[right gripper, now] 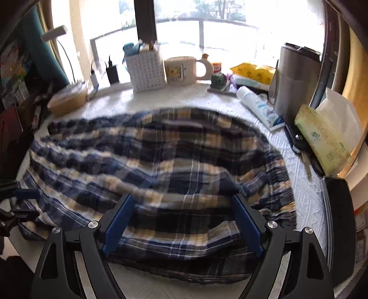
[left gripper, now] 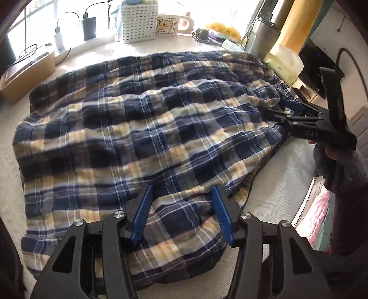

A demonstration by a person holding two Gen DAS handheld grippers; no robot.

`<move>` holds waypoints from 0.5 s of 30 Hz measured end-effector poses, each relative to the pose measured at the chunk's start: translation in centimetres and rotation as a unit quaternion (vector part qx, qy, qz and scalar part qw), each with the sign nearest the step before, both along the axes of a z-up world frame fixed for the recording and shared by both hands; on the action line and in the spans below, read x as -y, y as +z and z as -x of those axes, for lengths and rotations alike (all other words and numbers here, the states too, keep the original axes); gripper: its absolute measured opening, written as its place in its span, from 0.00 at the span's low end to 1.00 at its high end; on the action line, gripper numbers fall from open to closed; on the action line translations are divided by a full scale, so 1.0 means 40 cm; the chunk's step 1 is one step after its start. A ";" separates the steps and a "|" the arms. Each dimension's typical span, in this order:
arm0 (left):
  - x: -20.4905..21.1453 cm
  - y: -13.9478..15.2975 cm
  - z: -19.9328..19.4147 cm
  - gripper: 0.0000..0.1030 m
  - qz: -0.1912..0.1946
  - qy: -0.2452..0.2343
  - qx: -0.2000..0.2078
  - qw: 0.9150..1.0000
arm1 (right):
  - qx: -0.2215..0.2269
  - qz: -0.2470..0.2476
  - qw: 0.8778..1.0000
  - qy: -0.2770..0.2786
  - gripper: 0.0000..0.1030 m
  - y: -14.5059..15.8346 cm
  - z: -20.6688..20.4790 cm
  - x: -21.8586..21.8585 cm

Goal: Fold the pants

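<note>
both grippers have their jaws spread wide with nothing held: the left gripper and right gripper straddle the near edge of the plaid pants, which lie bunched across the table, probably ready to pinch that edge for a fold.

Bright daylight floods through a wide window with a dark frame post. Beneath it a white textured tabletop carries a white perforated basket, a cream mug and a tissue pack.
</note>
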State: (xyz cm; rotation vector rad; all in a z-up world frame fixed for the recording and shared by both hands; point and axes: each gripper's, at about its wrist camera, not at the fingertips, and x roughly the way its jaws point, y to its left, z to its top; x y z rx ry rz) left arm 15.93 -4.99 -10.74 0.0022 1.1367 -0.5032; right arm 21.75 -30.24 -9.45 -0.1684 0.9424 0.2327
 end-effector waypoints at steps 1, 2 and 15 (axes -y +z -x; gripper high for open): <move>0.000 0.000 0.006 0.52 -0.002 -0.002 -0.001 1.000 | -0.005 0.008 1.000 0.004 0.85 -0.015 0.006 -0.002; -0.003 0.000 0.011 0.53 0.002 -0.002 -0.001 1.000 | 0.004 0.012 1.000 0.010 0.84 -0.018 0.016 -0.002; -0.149 0.056 -0.003 0.58 0.005 0.070 0.030 0.997 | 0.034 -0.088 0.995 -0.004 0.85 0.061 0.033 0.088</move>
